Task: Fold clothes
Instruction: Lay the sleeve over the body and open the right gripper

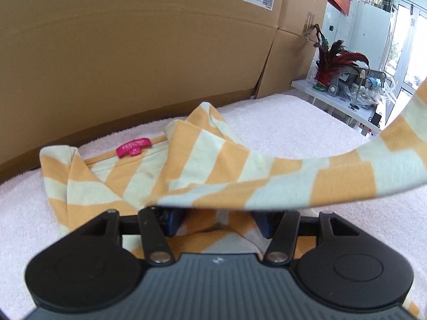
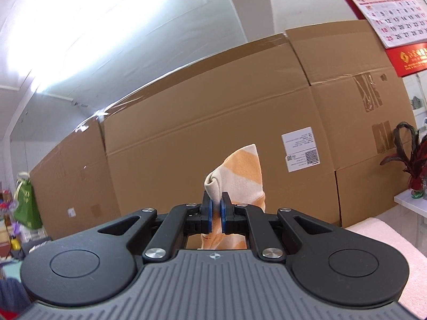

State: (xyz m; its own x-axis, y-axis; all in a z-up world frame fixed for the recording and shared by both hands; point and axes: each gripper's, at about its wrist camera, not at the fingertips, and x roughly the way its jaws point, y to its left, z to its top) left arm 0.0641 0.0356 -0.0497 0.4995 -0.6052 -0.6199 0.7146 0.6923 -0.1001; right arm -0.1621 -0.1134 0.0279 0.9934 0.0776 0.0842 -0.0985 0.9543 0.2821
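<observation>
My right tool (image 2: 216,213) pinches the orange-and-cream striped knit shirt (image 1: 186,165), so I should carry it taut across while my left tool (image 1: 217,222), spread over the cloth on the pink towel (image 1: 280,122), pins the crease.

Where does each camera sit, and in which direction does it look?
Left wrist: on the left gripper, tilted down at the striped shirt on the towel; its open jaws show.
Right wrist: on the right gripper, facing level at the boxes; jaws pinch the shirt.
Shared: shirt, boxes, towel, feather ornament.
</observation>
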